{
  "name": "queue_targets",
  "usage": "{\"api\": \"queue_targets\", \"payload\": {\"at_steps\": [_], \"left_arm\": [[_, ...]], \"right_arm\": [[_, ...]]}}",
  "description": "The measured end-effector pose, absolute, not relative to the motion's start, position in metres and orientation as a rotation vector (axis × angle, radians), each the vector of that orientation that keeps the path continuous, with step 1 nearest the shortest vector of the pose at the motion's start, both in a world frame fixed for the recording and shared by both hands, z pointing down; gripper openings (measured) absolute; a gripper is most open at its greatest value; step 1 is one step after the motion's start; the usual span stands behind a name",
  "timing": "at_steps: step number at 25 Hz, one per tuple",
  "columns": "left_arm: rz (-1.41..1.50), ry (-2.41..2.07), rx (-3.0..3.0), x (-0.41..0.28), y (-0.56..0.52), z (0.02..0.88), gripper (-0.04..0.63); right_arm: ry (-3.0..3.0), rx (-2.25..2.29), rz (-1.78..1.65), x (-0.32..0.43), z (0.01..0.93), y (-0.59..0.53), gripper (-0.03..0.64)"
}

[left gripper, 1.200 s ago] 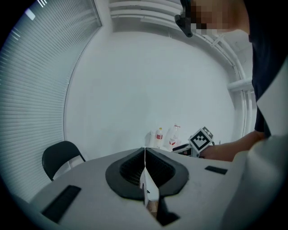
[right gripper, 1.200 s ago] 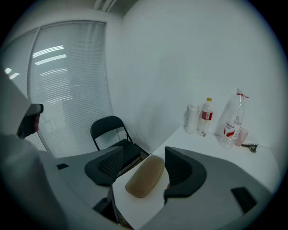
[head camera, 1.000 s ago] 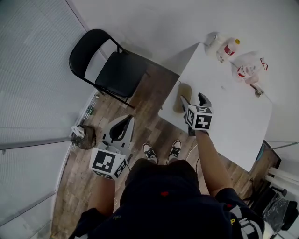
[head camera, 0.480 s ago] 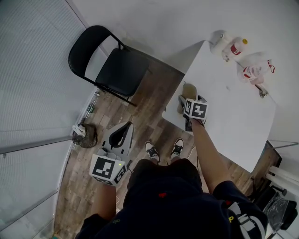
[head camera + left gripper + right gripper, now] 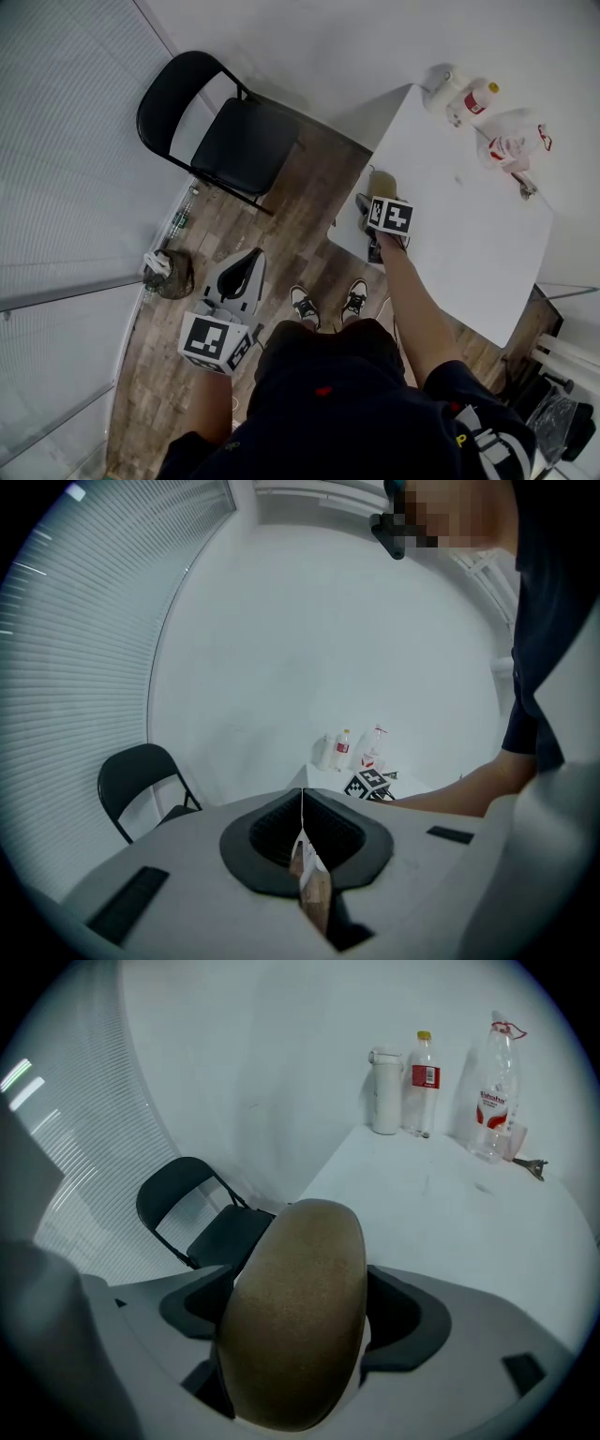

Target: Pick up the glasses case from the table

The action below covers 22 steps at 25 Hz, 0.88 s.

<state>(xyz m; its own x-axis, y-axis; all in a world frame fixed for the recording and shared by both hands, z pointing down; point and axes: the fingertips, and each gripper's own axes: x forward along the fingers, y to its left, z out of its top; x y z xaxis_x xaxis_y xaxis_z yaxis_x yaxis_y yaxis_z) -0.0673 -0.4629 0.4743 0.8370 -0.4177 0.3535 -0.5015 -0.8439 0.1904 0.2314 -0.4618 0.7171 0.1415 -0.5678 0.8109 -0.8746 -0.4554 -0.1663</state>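
While the right gripper (image 5: 372,202) points steeply down at the table (image 5: 469,234), its jaws are opening and stand wide apart. The glasses case (image 5: 295,1321), a tan oval with a grainy surface, lies between them. In the right gripper view a narrow gap shows between the case and the jaw at 3 o'clock. The jaw at 9 o'clock sits close against the case, and contact there cannot be confirmed.

In the head view the case lies on the table near the edge, at 11 o'clock from the right gripper's marker cube. A white flask (image 5: 385,1091), a bottle with a red label and yellow cap (image 5: 424,1072) and a clear bottle with a red-and-white label (image 5: 492,1091) stand together at the far end of the table. They are at 1 o'clock from the case and well apart from it.

The left gripper (image 5: 302,808) hangs over the wooden floor (image 5: 281,234) at 7 o'clock in the head view, off the table. Its jaws are closed together to a thin seam and hold nothing.

A black folding chair (image 5: 239,141) stands on the floor at 10 o'clock in the head view, apart from the table.
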Motion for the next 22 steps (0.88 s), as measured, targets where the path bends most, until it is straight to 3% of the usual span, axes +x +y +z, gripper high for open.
{"api": "queue_targets", "payload": {"at_steps": [10,22], "left_arm": [[0.425,-0.660,2.772,-0.058,-0.453,0.465,0.023],[0.334,-0.617,2.861,-0.015,-0.436,0.423,0.023]], "right_arm": [[-1.509,2.093,1.110,0.229,0.683,-0.453,0.425],[-1.929,2.140,0.660,0.226,0.512,-0.422,0.425]]}}
